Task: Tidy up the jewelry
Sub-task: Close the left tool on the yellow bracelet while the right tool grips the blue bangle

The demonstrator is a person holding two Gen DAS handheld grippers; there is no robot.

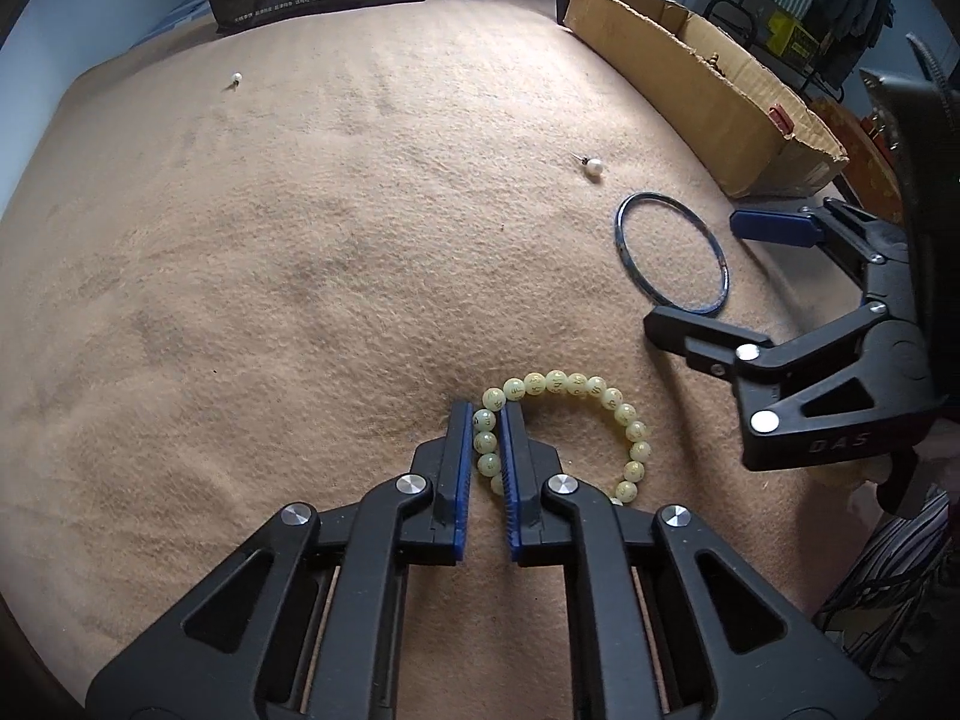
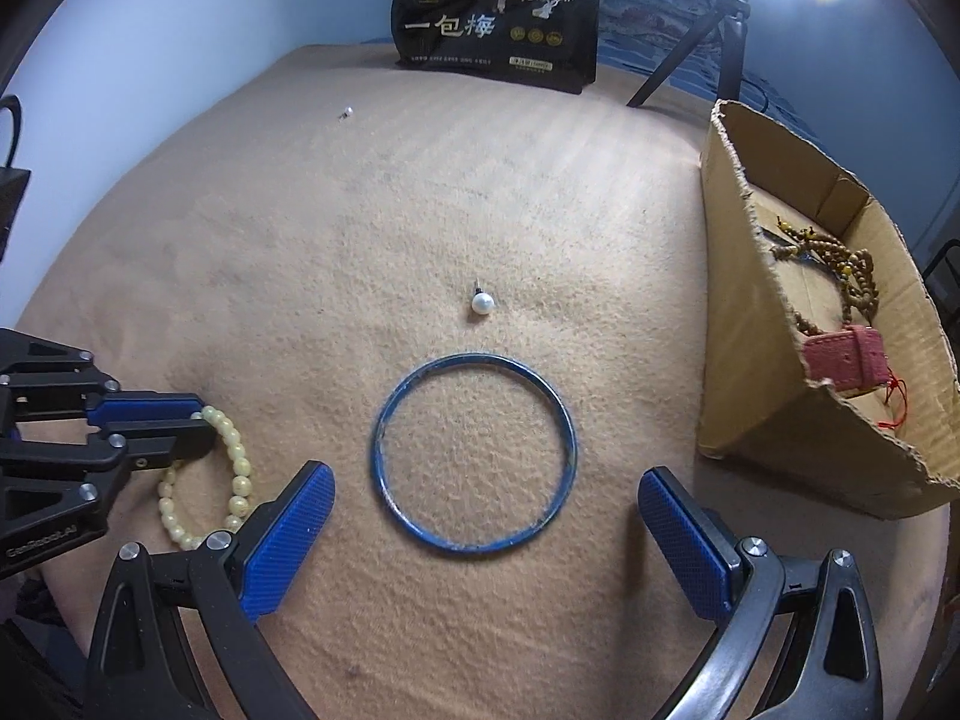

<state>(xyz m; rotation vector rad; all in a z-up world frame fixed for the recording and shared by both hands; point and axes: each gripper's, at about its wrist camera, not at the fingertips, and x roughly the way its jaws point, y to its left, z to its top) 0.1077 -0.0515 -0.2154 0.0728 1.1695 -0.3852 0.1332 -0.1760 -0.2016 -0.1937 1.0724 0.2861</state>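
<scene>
Left gripper angled steeply down, fingers pinched nearly together, right gripper angled down, fingers spread wide

Two close wrist views, steeply downward, sharing blanket and bangle.

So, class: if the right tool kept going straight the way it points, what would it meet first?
Probably the blue bangle, lying flat on the tan blanket just ahead of the open right tool; depth is uncertain.
</scene>
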